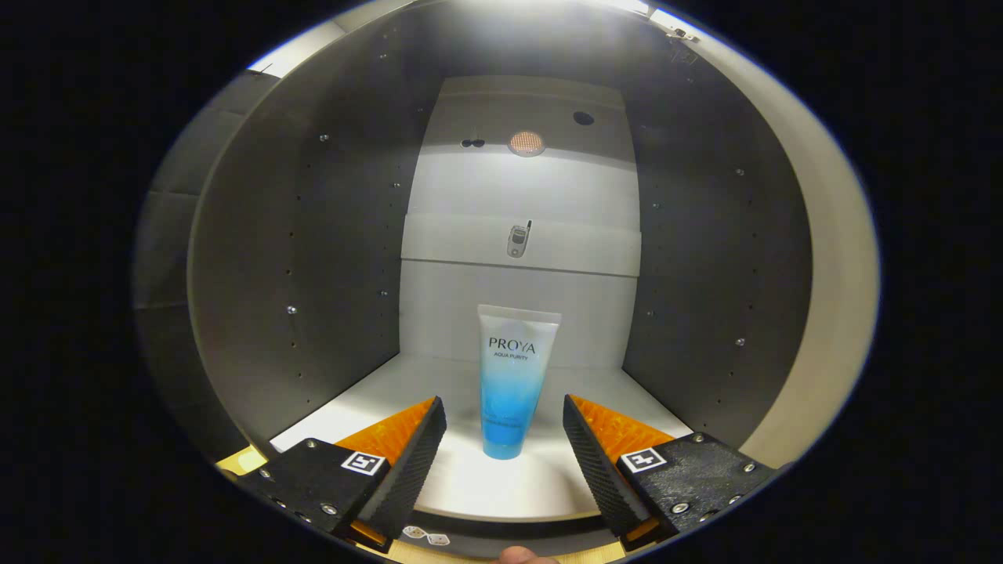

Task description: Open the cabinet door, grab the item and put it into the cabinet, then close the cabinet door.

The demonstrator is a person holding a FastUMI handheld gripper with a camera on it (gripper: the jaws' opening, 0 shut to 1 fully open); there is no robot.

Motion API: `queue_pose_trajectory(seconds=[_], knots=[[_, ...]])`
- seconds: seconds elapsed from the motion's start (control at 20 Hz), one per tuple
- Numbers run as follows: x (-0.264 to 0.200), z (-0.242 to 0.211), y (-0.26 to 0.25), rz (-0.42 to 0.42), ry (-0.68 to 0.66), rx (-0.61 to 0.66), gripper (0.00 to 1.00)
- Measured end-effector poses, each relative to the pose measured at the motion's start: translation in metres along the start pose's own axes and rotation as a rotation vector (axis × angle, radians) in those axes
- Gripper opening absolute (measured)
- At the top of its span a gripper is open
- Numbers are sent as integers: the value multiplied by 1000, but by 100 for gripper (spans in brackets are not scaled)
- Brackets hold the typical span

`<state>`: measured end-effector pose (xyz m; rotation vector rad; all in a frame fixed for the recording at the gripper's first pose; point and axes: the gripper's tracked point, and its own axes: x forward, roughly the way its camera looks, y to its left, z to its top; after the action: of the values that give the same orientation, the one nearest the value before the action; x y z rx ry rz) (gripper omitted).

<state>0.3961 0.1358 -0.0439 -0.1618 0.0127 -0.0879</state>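
So the gripper (pixel 505 427) is pointed straight into the open dark grey cabinet (pixel 313 258), and its two fingers are spread wide apart with nothing pinched between them. Standing cap-down on the pale cabinet floor (pixel 376 392) is the white-to-blue gradient plastic squeeze tube (pixel 513 381), sitting in the gap between the fingers, around the level of the tips or a touch past them, roughly centred. Neither finger looks like it's touching it, there's clear space on both sides. The tube is upright, crimped flat end on top, blue cap end down. Beyond the tube is the light grey back panel of the cabinet (pixel 470 188), which has a horizontal ledge or rail across it, and on that there's a small silver flip-phone shaped thing (pixel 517 240), can't tell if it's a real object or just a sticker. Higher up the back panel there's a little round orange-ish mesh disc (pixel 526 143) and a dark round hole (pixel 583 118) just off to the right of it. The dark side walls on either side of the fingers are dotted with rows of shelf-pin holes and a few shiny screw heads.
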Motion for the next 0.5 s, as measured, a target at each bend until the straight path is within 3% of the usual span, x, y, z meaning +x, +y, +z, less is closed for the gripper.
queue_pose_trajectory(seconds=[0.35, 0.5], knots=[[-111, 35, 13, 19, -104, -58, 94], [-149, 33, 33, 57, -63, -17, 94]])
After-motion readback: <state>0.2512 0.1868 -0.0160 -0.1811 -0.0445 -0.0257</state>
